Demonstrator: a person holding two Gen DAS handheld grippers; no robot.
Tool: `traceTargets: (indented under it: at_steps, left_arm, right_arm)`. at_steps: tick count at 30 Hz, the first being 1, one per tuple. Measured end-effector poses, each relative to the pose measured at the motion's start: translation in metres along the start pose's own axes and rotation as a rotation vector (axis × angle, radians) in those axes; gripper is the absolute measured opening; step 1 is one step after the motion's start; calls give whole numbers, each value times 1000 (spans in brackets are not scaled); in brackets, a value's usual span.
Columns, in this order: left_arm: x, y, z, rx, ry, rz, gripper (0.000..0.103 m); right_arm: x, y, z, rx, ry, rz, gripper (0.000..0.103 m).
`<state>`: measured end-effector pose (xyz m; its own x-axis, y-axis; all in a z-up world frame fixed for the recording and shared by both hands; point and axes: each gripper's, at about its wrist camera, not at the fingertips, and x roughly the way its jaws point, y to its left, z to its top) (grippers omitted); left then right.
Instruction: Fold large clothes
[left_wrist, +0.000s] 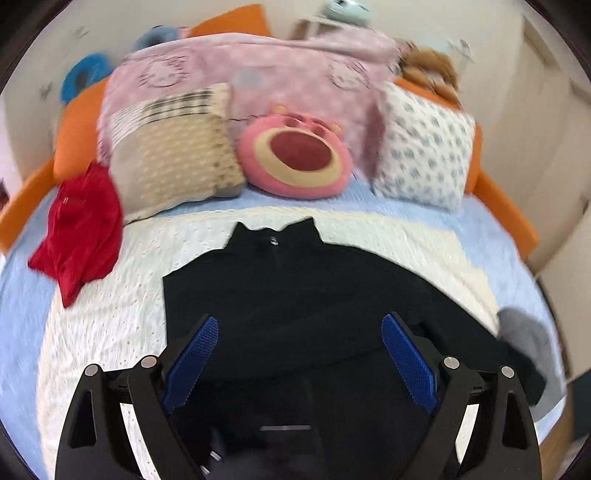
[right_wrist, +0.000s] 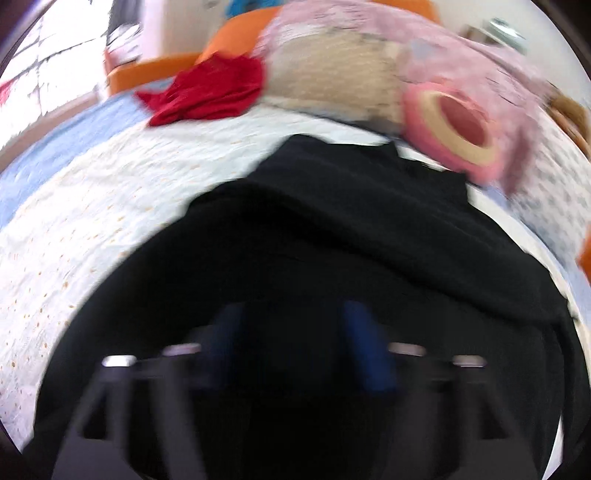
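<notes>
Left wrist view: the black garment (left_wrist: 295, 291) lies flat on the white quilt (left_wrist: 110, 332), bare quilt left of the jaws, pillows beyond. The left gripper (left_wrist: 299, 332) hangs over its lower part, jaws wide apart, gripping nothing.

Right wrist view, blurred: the right gripper (right_wrist: 295, 328) sits low over the black garment (right_wrist: 332, 229), jaws seemingly parted; whether they pinch cloth I cannot tell.

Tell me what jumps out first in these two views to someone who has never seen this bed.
The black garment dominates, spread on the white quilt mid-bed, collar toward the pillows. Behind it a round pink bear-face cushion sits between a beige pillow and a dotted white one, and a crumpled red garment lies at the quilt's left edge. The left gripper is open over the black fabric.
</notes>
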<state>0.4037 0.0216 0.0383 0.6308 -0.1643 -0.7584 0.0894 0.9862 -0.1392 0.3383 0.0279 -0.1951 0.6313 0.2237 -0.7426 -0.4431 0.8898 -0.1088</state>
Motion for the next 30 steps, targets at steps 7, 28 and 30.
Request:
traceTargets:
  at_steps: [7,28,30]
  left_arm:
    - [31,65,-28,-52,-2,66,93]
    - [196,117,-119,-95,96,203,94]
    - [198,122,-120,-111,91,188,95]
  right_arm:
    - [-36,-125,-31,187,-15,-70,81]
    - [-33,-341,4,512,-90,-162,38]
    - [-11,-342,2,518,-30,-161,33]
